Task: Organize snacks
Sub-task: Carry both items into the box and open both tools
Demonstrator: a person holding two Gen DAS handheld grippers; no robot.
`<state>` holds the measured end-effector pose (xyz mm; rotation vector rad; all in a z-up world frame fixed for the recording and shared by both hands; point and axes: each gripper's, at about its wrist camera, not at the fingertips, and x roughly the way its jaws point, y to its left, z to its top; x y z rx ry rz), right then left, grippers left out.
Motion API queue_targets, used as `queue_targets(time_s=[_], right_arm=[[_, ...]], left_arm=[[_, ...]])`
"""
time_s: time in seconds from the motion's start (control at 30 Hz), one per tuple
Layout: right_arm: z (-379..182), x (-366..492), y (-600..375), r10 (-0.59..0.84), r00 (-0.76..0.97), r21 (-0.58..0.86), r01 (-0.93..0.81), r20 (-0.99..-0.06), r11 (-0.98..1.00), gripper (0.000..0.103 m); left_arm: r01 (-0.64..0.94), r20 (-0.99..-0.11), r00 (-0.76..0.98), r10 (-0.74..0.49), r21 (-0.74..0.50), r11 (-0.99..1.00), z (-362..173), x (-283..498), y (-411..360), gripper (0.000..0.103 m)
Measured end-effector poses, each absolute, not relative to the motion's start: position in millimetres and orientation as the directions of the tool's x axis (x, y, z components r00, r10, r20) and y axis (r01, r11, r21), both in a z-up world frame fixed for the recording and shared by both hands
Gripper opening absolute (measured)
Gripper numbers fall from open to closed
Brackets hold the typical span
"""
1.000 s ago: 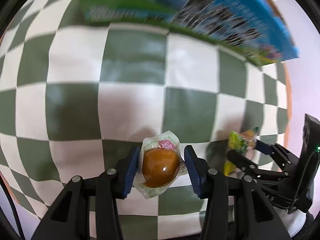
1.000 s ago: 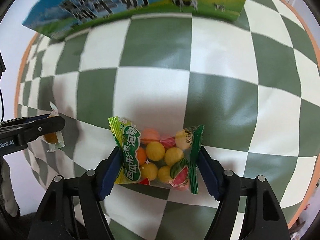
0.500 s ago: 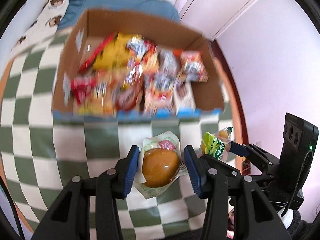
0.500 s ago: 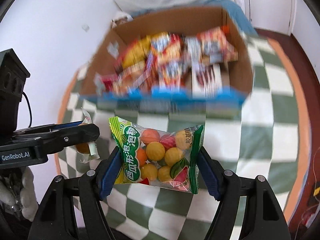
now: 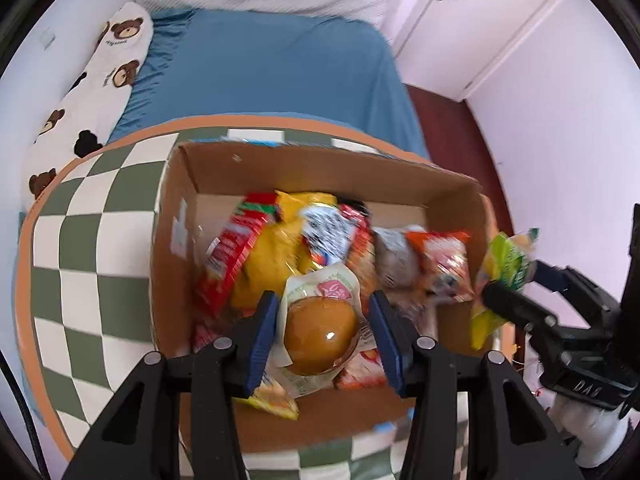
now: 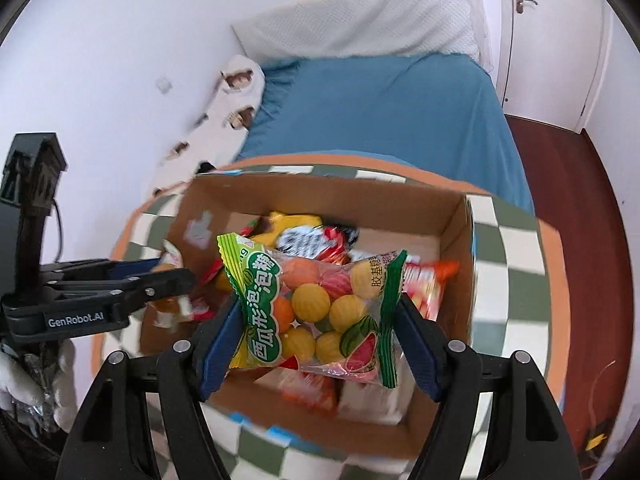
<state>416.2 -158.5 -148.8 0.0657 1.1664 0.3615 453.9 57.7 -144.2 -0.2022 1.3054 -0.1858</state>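
Observation:
My left gripper (image 5: 322, 330) is shut on a jelly cup (image 5: 320, 330), an amber dome in a clear wrapper, and holds it over the open cardboard box (image 5: 172, 240) of snack packets. My right gripper (image 6: 320, 320) is shut on a clear bag of ball-shaped gum (image 6: 316, 304) with green ends, held above the same box (image 6: 456, 248). The right gripper and its green bag (image 5: 502, 276) show at the box's right edge in the left wrist view. The left gripper (image 6: 168, 276) shows at the box's left side in the right wrist view.
The box holds several packets, red, yellow and orange (image 5: 280, 248). It stands on a round table with a green and white checked cloth (image 5: 80, 248). Behind it is a bed with a blue sheet (image 5: 272, 68) and a bear-print pillow (image 5: 92, 92). A white door (image 5: 472, 20) is at the right.
Both grippers have risen from low over the cloth and moved forward, and now hang over the open box. Each still holds its snack.

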Motion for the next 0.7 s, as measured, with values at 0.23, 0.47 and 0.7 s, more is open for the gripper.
queue_targets(time_s=[0.23,0.47,0.7], right_arm=[[-196,485,-157,0.247,0.248,0.197,-0.209,-0.937,0.958,0.076],[-241,518,-165,0.218,0.149,0.201,-0.125,-0.964,0.972,0.081],[-251,519,-171,0.157,0.148,0.144,-0.094,-0.976,0.985,0.097]], left_arm=[[-0.038,-0.965,0.188,-0.185,-0.195,0.98,-186,505,77,0.044],[-0.049,-0.979,0.125,-0.161,-0.168,0.985,-211,529,81,0.048],[-0.059,-0.98,0.099,-0.172,-0.178,0.982,-220,532,77,0.087]])
